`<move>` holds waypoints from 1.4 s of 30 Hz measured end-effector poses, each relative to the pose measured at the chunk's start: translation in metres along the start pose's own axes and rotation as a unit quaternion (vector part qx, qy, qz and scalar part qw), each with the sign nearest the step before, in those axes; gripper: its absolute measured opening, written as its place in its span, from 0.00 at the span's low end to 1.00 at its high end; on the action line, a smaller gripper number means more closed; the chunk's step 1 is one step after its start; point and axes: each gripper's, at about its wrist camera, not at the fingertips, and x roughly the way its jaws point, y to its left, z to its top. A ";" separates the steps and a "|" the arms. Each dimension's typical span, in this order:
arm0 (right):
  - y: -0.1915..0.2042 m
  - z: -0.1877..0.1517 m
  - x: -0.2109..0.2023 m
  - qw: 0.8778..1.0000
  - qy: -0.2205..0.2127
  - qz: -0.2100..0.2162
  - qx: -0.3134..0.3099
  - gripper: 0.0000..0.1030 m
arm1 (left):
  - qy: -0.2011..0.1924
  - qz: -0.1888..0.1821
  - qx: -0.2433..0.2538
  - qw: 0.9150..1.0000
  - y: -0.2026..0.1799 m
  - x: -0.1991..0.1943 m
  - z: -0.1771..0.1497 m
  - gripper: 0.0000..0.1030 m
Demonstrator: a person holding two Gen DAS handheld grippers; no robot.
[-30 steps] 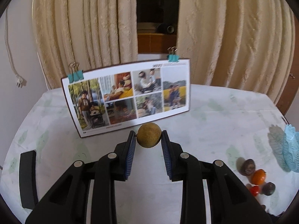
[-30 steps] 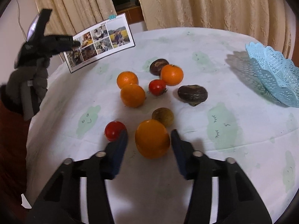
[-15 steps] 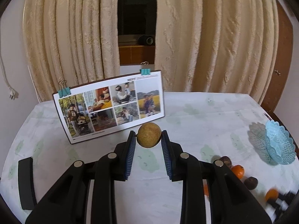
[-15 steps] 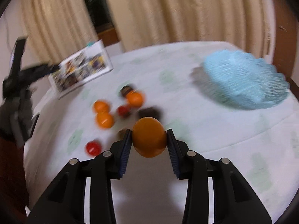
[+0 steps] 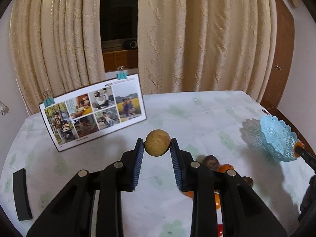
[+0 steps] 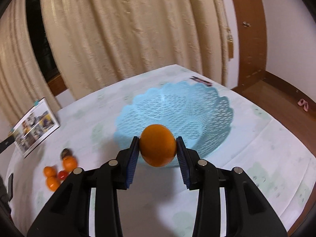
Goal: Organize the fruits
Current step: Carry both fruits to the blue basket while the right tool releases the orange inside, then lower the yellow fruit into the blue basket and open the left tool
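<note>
My left gripper (image 5: 157, 150) is shut on a round tan-brown fruit (image 5: 157, 145) and holds it above the table. My right gripper (image 6: 157, 151) is shut on an orange (image 6: 157, 148) and holds it at the near rim of the light blue lattice basket (image 6: 177, 108). The basket also shows at the right of the left wrist view (image 5: 276, 138), with the right gripper's tip beside it. Loose oranges (image 6: 69, 163), a red fruit (image 6: 62, 174) and a dark fruit (image 6: 66, 152) lie on the table at the left.
A photo board (image 5: 92, 110) with blue clips stands at the back left of the table. A black bar (image 5: 21, 194) lies near the left edge. Curtains hang behind the table. Some fruits (image 5: 211, 161) lie partly hidden behind my left gripper.
My right gripper closed on the orange, lifted it and swung right to the blue basket. My left gripper kept hold of the brown fruit and turned to the right.
</note>
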 end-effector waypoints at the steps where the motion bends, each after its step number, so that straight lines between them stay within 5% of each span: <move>1: -0.004 0.001 0.003 1.000 0.000 -0.004 0.002 0.38 | 0.001 -0.001 0.001 1.000 -0.003 0.000 -0.001 0.28; 14: -0.023 0.003 0.032 1.000 0.013 -0.017 0.007 0.38 | 0.020 -0.022 0.021 0.999 -0.052 0.002 -0.011 0.28; 30: -0.039 -0.007 0.002 0.998 -0.052 -0.033 0.023 0.56 | 0.022 -0.052 0.072 0.996 -0.129 0.002 -0.009 0.28; 42: -0.062 -0.015 -0.006 0.994 -0.082 -0.048 0.048 0.56 | 0.023 -0.094 0.129 0.987 -0.222 0.019 -0.004 0.28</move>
